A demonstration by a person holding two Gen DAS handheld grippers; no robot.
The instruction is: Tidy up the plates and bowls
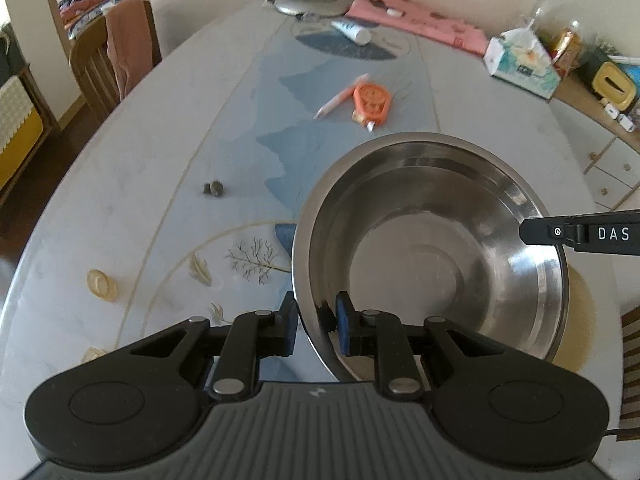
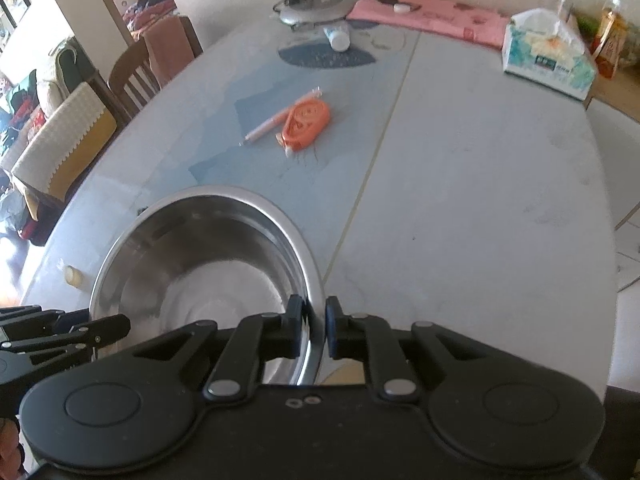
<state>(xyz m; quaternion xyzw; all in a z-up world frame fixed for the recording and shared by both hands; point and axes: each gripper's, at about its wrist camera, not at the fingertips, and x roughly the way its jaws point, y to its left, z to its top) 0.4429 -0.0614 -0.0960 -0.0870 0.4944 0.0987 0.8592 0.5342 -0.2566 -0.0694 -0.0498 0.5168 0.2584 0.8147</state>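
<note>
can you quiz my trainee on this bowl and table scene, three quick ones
1. True or false: both tongs grip the rim of the metal bowl.
2. Which thing lies right beside the pink pen? A. tissue box B. orange tape dispenser C. white tube
3. Fill in: the left tongs pinch the bowl with one pad inside the wall and one ____.

Key
1. True; the right tongs clamp the rim on the opposite side.
2. B, the orange tape dispenser.
3. outside

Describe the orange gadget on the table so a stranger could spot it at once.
Start at the big steel bowl near the table's front edge, then look past it toward the middle. The flat orange oval gadget lies there beside a pale pink pen, the only bright orange thing.
</note>
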